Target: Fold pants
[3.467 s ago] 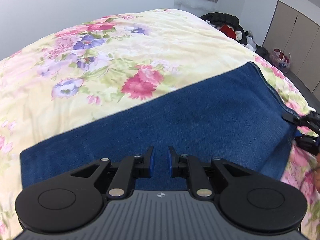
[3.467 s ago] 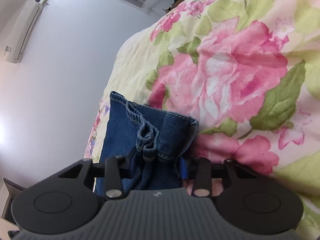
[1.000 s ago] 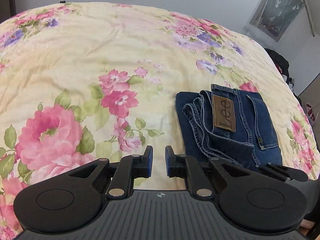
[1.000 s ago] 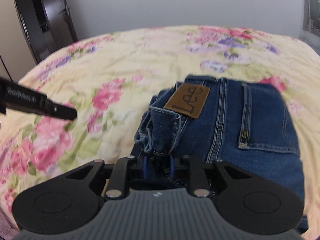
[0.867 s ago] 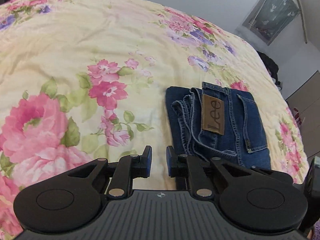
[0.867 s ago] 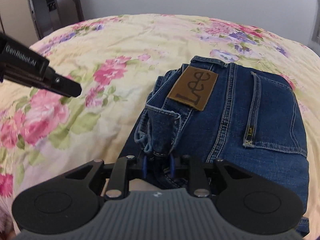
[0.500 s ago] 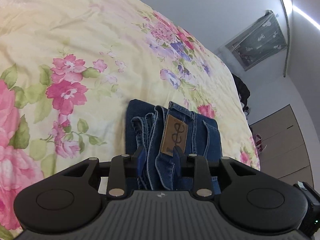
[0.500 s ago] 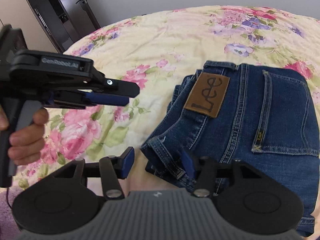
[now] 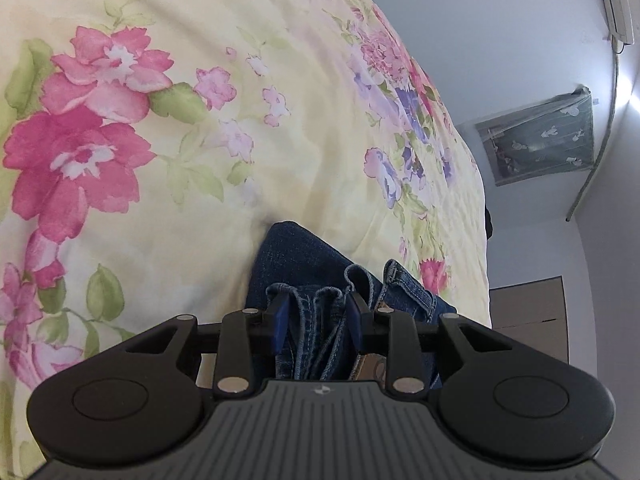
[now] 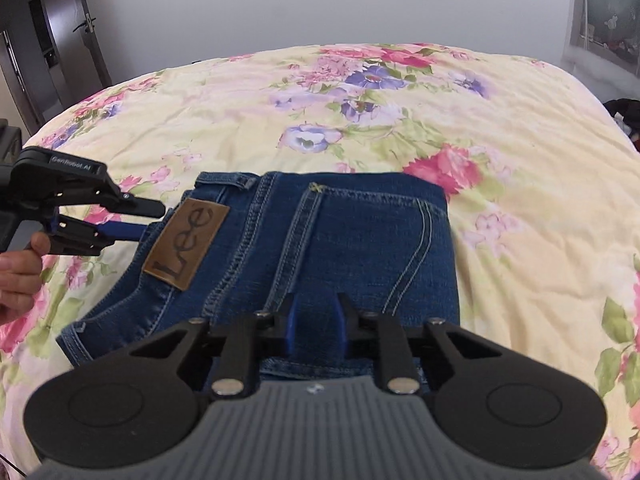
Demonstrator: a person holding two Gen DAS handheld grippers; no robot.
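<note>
The blue jeans (image 10: 320,248) lie folded into a compact stack on the floral bedspread (image 10: 400,100), brown Lee patch (image 10: 186,248) up. My left gripper (image 9: 318,312) is open with its jaws around the bunched waistband layers (image 9: 320,320) at the stack's left edge; it also shows in the right wrist view (image 10: 140,220), one finger above and one below that edge. My right gripper (image 10: 314,316) is open over the near edge of the stack, jaws apart with denim between them.
The bedspread (image 9: 160,160) stretches all around the jeans. A dark door (image 10: 60,60) stands at the far left, a window (image 9: 540,136) and cabinets (image 9: 528,320) to the right, dark clothes (image 10: 628,116) past the bed's right edge.
My right gripper let go of the waistband corner and shifted right over the stack's near edge. My left gripper opened and pushed onto the waistband layers at the left edge.
</note>
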